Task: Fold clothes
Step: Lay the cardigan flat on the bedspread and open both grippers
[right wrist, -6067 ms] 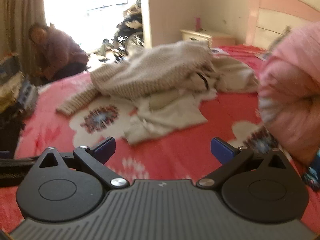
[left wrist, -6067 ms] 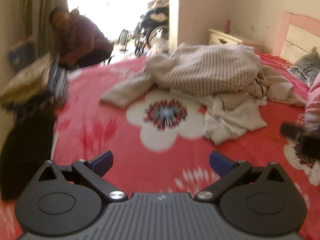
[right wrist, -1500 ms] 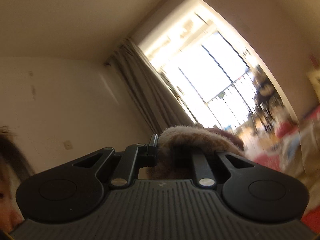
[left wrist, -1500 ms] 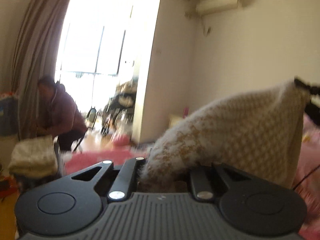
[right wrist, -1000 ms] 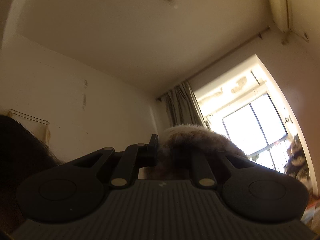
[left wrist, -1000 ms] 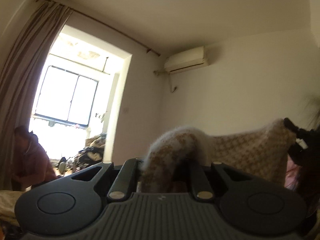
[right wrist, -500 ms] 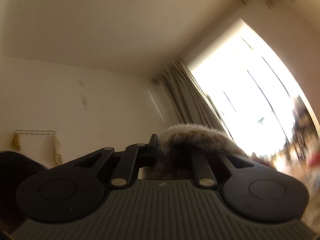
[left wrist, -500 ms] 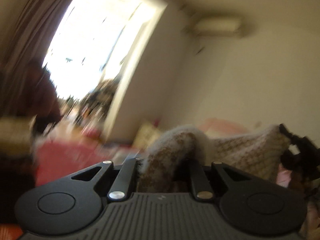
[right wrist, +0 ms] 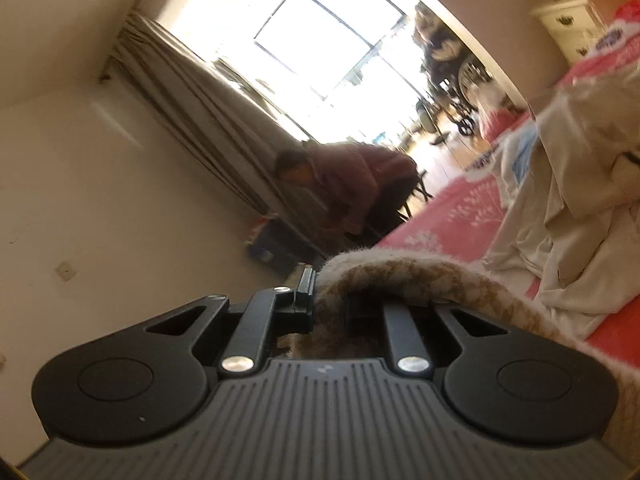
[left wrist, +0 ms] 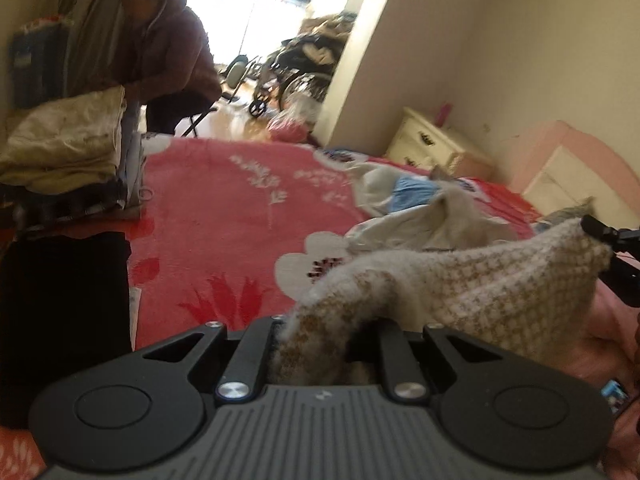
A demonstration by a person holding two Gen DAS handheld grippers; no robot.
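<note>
Two grippers pinch one knitted cream sweater [left wrist: 472,284]: the left gripper [left wrist: 320,340] and right gripper [right wrist: 348,308] each clamp an edge. It stretches above the red bed [left wrist: 224,216], beside crumpled pale clothes [right wrist: 568,208].

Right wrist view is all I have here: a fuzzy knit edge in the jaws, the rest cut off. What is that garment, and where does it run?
Observer: It is a cream and tan knit sweater, and it spans across to the left gripper, which is also shut on it.
Operator: Is the bed in front of it free for laying it down?
Observer: Mostly. The red floral blanket is bare in the near middle, with crumpled pale clothes lying farther back.
Operator: Anything already folded?
Observer: A stack of folded clothes sits at the blanket's left edge, beside the seated person in the maroon jacket.
</note>
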